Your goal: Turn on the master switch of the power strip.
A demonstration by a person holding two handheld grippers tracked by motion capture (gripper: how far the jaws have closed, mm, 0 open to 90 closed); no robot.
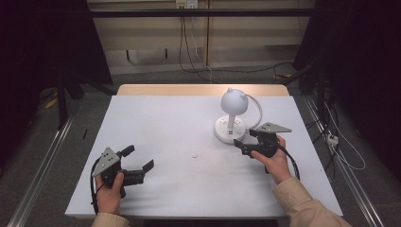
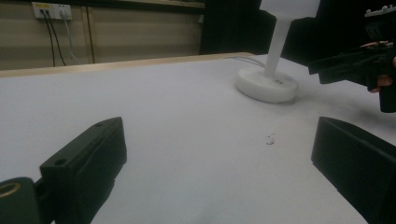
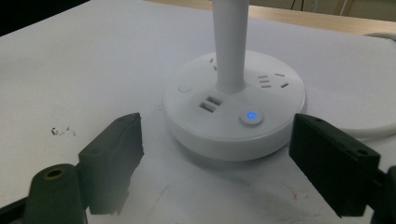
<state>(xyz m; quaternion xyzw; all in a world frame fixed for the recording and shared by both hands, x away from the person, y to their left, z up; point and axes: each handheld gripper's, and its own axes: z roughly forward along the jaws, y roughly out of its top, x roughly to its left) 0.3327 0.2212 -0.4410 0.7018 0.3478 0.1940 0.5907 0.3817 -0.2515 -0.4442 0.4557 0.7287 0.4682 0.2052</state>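
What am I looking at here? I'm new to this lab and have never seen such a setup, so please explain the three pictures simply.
A person sits at a white table and holds a hand-held two-jaw gripper in each hand. The high view looks down from above: the left gripper rests near the table's front edge, and the right gripper points at a white lamp. The other two pictures come from cameras riding on the grippers, looking out between their black jaws. The right gripper view shows the lamp's round base up close, with sockets and a button lit blue. Both grippers stand open and hold nothing.
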